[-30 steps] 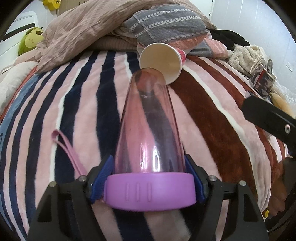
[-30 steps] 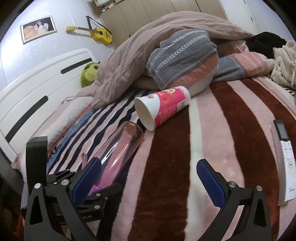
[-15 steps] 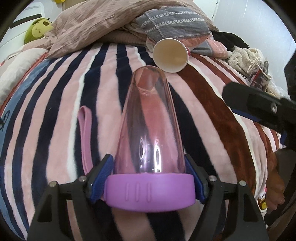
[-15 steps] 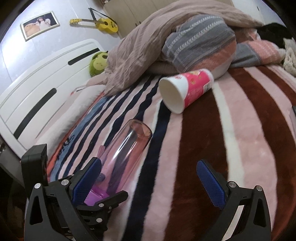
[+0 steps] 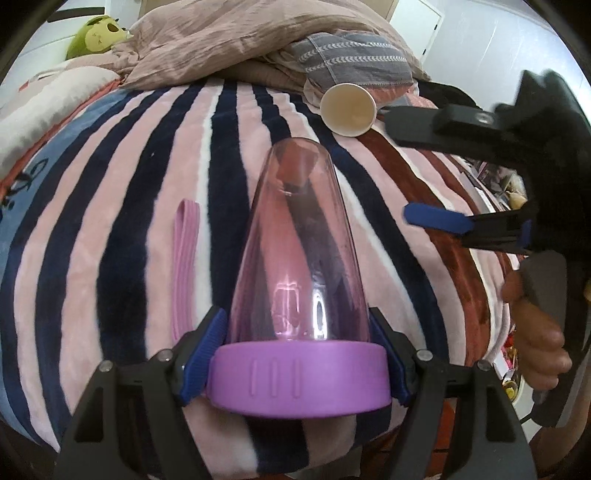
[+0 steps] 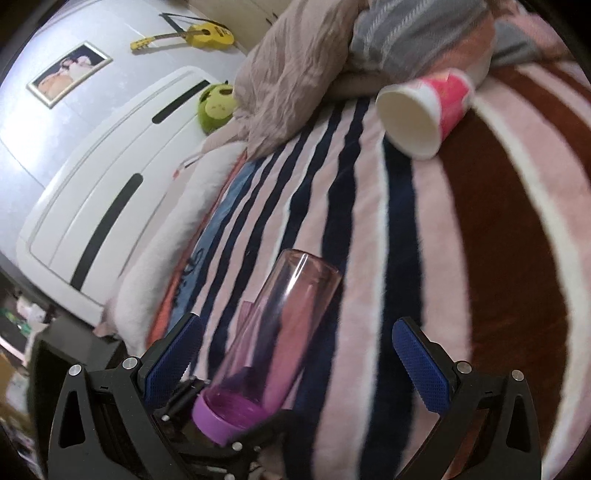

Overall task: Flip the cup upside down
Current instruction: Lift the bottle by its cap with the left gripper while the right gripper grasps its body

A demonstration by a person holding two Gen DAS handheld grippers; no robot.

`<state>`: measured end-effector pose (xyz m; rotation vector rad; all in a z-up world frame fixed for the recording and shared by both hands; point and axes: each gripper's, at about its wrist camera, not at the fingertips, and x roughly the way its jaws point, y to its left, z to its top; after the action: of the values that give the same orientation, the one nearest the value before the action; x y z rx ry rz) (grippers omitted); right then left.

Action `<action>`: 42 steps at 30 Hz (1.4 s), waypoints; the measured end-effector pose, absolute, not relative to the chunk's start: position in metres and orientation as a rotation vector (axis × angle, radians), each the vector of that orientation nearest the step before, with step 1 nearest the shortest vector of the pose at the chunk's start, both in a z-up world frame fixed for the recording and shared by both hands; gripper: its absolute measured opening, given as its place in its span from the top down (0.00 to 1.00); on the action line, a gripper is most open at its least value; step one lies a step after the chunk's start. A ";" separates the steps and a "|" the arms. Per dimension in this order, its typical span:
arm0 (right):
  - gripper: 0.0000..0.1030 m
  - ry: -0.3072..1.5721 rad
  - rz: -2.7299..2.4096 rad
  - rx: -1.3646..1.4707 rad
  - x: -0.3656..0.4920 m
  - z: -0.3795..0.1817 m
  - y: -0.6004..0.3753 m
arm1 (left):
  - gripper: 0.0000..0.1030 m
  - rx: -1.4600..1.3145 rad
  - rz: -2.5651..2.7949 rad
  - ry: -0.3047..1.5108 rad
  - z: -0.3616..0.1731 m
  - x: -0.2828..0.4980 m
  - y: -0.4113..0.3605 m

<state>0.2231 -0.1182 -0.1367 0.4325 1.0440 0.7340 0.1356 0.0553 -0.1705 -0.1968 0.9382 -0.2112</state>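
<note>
1. Striped fleece blanket (image 5: 122, 206) in pink, navy and brown covers the bed we work on, with a crumpled beige duvet (image 5: 221, 40) heaped at the far end
2. Our left gripper (image 5: 295, 354) has its jaws clamped on the pink cup (image 5: 299, 240), the blue pads pressing either side just above its purple lid (image 5: 299, 384)
3. We see the pink cup lying along the gripper's axis, clear body pointing straight ahead of the jaws, lid end nearest us
4. Its pink strap (image 5: 184, 266) trails on the blanket just left of the jaws
5. Our right gripper (image 6: 291, 362) holds its jaws wide apart with nothing between the pads; the pink cup shows beyond them, toward the left pad
6. Far ahead of both sets of jaws, a paper cup (image 6: 424, 110) lies on its side against the bedding, its open mouth turned towards us
7. Beyond, to the left of the right jaws, we make out a white headboard (image 6: 110, 192), a green plush toy (image 6: 216, 107) and a yellow ukulele (image 6: 192, 35) on the wall
</note>
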 end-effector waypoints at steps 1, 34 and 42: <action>0.00 1.058 0.735 0.441 0.222 -0.139 -0.114 | 0.29 -0.198 -0.217 0.935 -0.171 0.135 0.056; 0.46 1.028 0.765 0.602 0.249 -0.154 -0.077 | 0.29 -0.255 -0.259 0.916 -0.170 0.144 0.064; 0.47 0.811 0.793 0.427 0.234 -0.099 -0.085 | 0.31 -0.227 -0.301 0.819 -0.151 0.164 0.052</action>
<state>0.2338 -0.0849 -0.0985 0.4274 0.8111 0.7934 0.1643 0.0522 -0.1511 -0.2273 0.8186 -0.3011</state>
